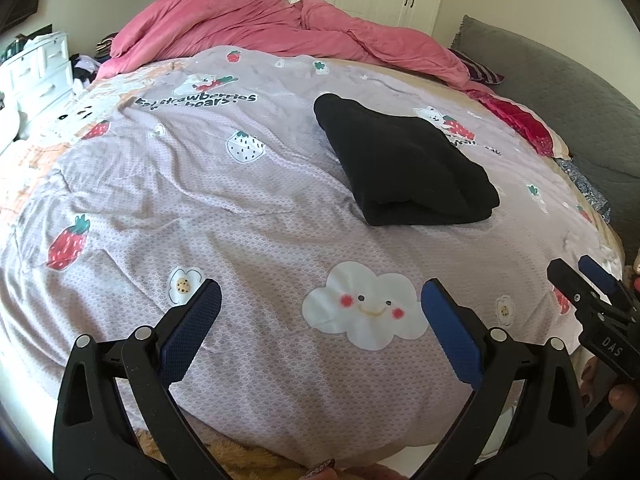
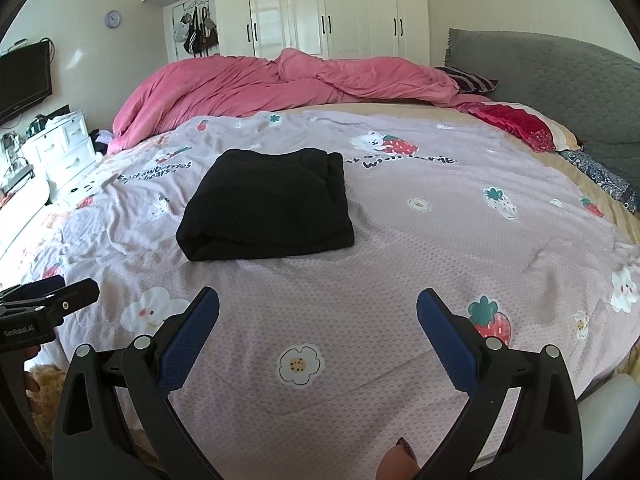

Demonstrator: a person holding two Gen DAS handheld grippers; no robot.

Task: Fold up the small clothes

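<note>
A black garment [image 1: 404,164] [image 2: 268,206] lies folded into a thick rectangle on the lilac printed bedsheet [image 1: 248,224] [image 2: 400,240]. My left gripper [image 1: 320,304] hovers open over the near part of the bed, well short of the garment, nothing between its blue pads. My right gripper [image 2: 318,312] is open too, also near the bed's front edge and apart from the garment. The right gripper shows at the right edge of the left wrist view [image 1: 586,280]; the left one shows at the left edge of the right wrist view [image 2: 52,292].
A crumpled pink duvet [image 1: 280,24] [image 2: 280,80] fills the far side of the bed. A grey quilted headboard [image 2: 560,92] and pillows stand at the right. White drawers [image 2: 64,140] stand left, white wardrobes [image 2: 328,8] behind. A fingertip [image 2: 400,460] shows below.
</note>
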